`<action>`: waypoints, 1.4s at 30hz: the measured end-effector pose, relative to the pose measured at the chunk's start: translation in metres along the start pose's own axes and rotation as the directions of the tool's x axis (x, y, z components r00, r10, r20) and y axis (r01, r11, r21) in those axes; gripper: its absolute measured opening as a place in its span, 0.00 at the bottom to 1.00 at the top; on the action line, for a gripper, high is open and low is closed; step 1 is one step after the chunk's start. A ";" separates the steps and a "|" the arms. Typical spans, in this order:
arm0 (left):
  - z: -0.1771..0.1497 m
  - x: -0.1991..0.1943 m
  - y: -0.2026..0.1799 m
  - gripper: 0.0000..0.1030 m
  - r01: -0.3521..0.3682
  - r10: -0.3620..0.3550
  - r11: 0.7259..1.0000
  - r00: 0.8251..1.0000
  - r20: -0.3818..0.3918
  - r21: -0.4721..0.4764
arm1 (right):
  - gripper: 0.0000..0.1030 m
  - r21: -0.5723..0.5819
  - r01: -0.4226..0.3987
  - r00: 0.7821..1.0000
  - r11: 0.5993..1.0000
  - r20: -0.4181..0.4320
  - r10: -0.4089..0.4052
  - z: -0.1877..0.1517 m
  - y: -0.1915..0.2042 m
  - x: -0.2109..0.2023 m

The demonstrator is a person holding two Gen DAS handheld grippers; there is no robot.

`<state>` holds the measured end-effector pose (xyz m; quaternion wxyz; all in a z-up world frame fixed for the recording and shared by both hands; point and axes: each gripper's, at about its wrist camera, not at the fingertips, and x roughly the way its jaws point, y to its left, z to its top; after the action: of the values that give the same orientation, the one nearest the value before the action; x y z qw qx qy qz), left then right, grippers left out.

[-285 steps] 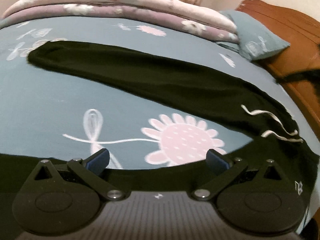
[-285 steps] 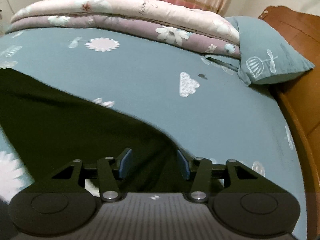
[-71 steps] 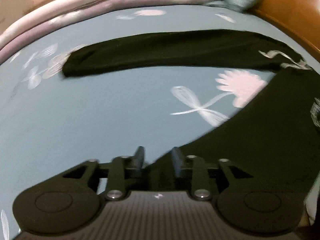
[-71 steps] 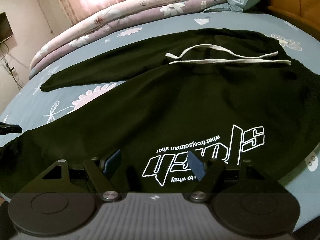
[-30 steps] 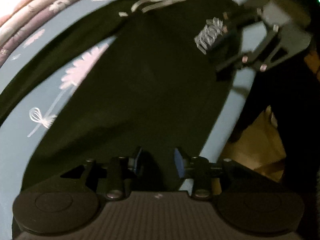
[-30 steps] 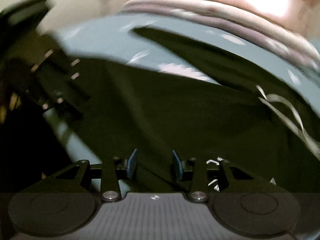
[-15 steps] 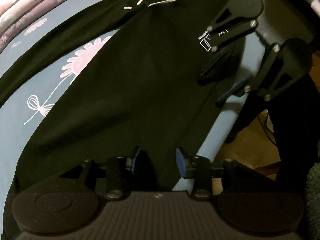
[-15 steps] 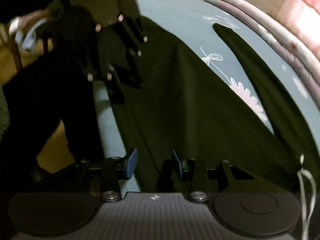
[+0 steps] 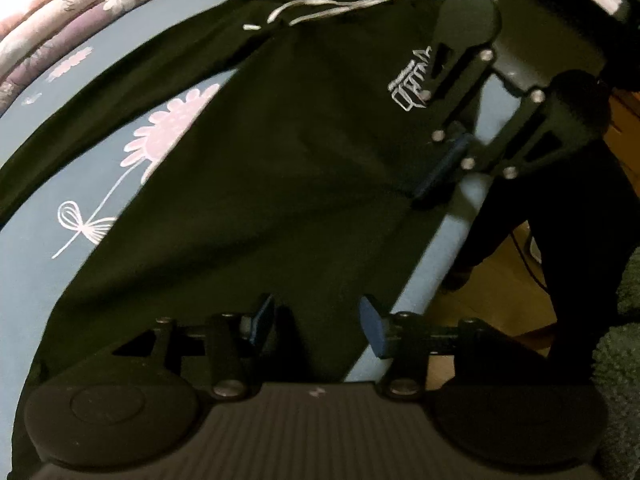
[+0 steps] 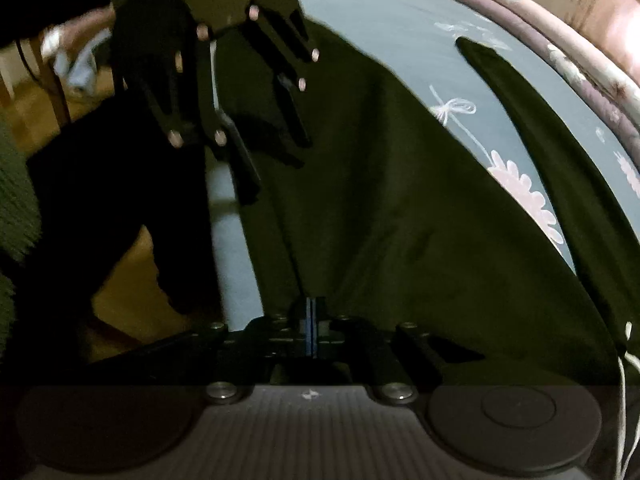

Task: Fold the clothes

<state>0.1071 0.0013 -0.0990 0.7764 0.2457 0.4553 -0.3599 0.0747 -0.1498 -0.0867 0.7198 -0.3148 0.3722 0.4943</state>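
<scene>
Trousers (image 9: pixel 280 168), black with a white drawstring (image 9: pixel 320 4), lie spread on the blue flowered bedsheet (image 9: pixel 48 128), 1 leg along its near edge. Right gripper (image 10: pixel 311 328) has just closed, pads pinched together on that leg's edge fabric. Left gripper (image 9: pixel 316 320) has been opening; its 2 fingers straddle the leg, pads apart.

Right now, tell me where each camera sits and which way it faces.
Left wrist: rides the left tool, angled down along the black trousers toward the white drawstring; open blue pads straddle the hem; the right tool shows ahead.
Right wrist: rides the right tool, shut on the trousers' near edge, looking the opposite way toward the left tool.
Shared: trousers, flowered blue sheet, each other's tool.
</scene>
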 end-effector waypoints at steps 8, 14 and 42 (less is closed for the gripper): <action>-0.001 0.005 0.000 0.53 0.016 -0.016 1.000 1.000 -0.027 -0.014 | 0.02 -0.007 -0.036 0.998 0.999 -0.060 0.036 -0.011 0.020 0.008; -0.008 0.006 0.001 0.54 -0.001 -0.001 1.000 0.998 -0.057 -0.022 | 0.11 0.014 0.003 1.000 1.000 -0.015 -0.003 -0.012 0.015 -0.008; -0.040 -0.030 0.133 0.74 -0.199 0.219 0.831 0.975 -0.023 -0.519 | 0.42 0.532 0.259 0.933 0.806 0.079 -0.352 -0.049 -0.057 -0.031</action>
<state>0.1801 0.1225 -0.0837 0.8567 0.0691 0.4912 -0.1415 0.1102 -0.2225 -0.0811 0.8771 -0.1235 0.3703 0.2798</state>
